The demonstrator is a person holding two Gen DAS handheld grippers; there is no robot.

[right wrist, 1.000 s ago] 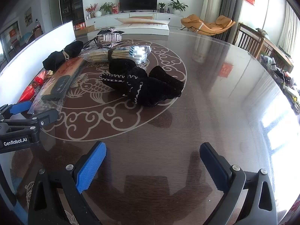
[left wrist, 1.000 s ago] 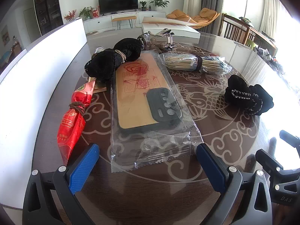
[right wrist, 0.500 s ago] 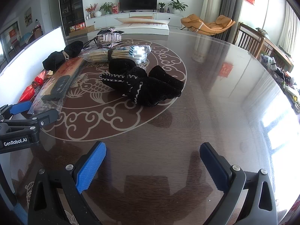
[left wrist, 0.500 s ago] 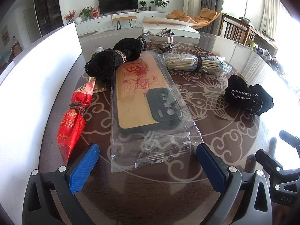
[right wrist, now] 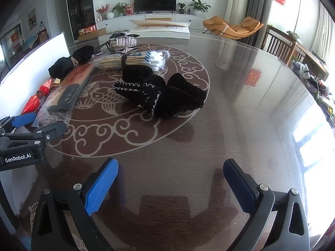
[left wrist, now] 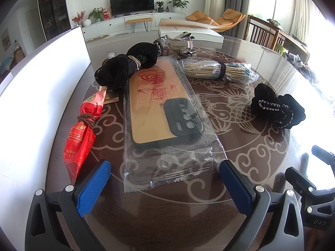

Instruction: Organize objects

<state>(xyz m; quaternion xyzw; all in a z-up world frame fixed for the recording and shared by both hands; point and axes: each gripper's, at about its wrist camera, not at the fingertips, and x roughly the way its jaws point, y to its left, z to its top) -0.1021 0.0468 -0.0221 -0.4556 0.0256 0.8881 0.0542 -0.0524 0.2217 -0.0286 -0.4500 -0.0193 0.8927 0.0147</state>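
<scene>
My left gripper (left wrist: 165,179) is open and empty, just short of the near end of a clear plastic bag holding a tan and grey phone case (left wrist: 159,108). Left of it lies a red packet tied with cord (left wrist: 83,129). A black cloth bundle tied with a band (left wrist: 127,67) lies behind them. A bagged bundle of sticks (left wrist: 217,71) lies at the back right. My right gripper (right wrist: 170,186) is open and empty above bare table. Black stitched slippers (right wrist: 161,96) lie ahead of it, also in the left wrist view (left wrist: 276,106).
A white board (left wrist: 37,96) stands along the table's left edge. Small clutter and a foil tray (right wrist: 123,40) sit at the far side, with a white box (left wrist: 188,31) behind. The glass table (right wrist: 240,108) stretches right toward chairs.
The white board on the left has slid back toward me, so more of the room behind it shows. Both grippers and the objects have stayed in place.
</scene>
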